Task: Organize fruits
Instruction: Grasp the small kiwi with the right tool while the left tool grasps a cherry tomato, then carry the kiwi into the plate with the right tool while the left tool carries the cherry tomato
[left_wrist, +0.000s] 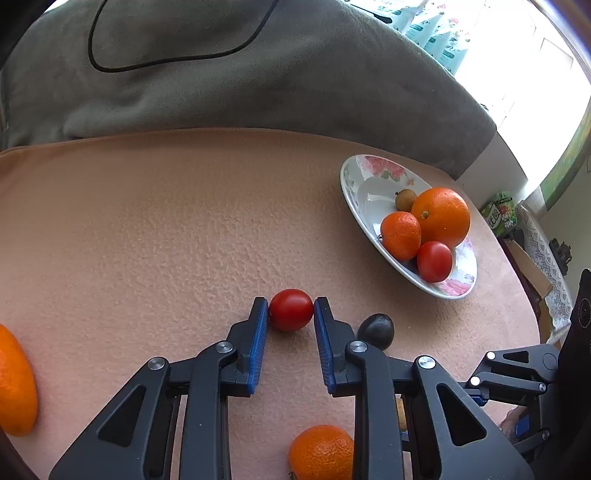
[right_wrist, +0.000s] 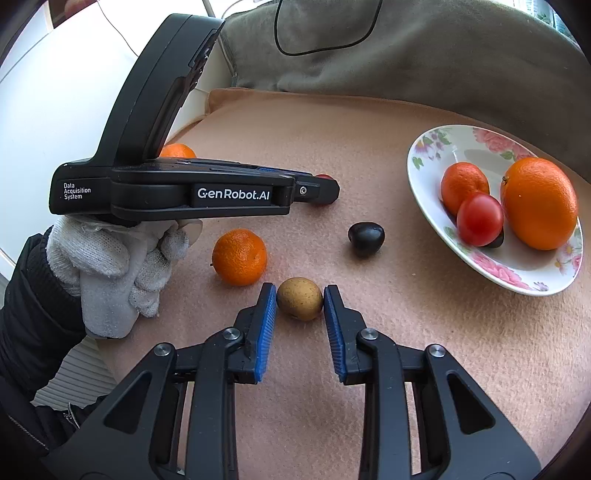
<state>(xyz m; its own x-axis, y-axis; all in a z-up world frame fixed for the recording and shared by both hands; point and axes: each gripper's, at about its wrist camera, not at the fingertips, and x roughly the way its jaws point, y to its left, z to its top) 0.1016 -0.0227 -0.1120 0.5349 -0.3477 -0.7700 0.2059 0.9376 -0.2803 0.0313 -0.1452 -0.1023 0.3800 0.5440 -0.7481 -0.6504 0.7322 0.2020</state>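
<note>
Left gripper (left_wrist: 291, 308) low over the peach-coloured cloth (left_wrist: 147, 229), its blue pads set against both sides of a small red tomato (left_wrist: 291, 309) that sits on the cloth; pinching it. From the right wrist view the same gripper (right_wrist: 325, 190) shows side-on, held in a white-gloved hand (right_wrist: 118, 266), only a sliver of the tomato (right_wrist: 324, 177) visible past its tip

Right gripper (right_wrist: 300, 298) also down at the cloth, pads touching either side of a small brown speckled fruit (right_wrist: 300, 298), a longan by the look; closed on it, fruit resting on the cloth

Loose on the cloth: a mandarin (right_wrist: 240, 256) just left of the right gripper's fingers, a dark, near-black round fruit (right_wrist: 366, 238) beyond the longan and between the two grippers, another orange fruit (right_wrist: 177, 150) half hidden behind the left gripper's body. Left wrist view shows the dark fruit (left_wrist: 376, 330) just right of its fingers, the mandarin (left_wrist: 321, 452) near the bottom edge, an orange (left_wrist: 14, 380) at the far left edge

Floral-rimmed white plate (left_wrist: 354, 181) to the right on the cloth, well apart from both grippers. It holds a large orange (left_wrist: 441, 216), a smaller mandarin (left_wrist: 400, 236) touching it, a second red tomato (left_wrist: 434, 261) in front of them, and another small brown fruit (left_wrist: 405, 200) behind. Right wrist view shows something dark tucked under the plate's tomato; cannot tell what

Grey-green blanket (left_wrist: 258, 81) bunched behind the cloth, a black cable (left_wrist: 110, 68) looped across it
</note>
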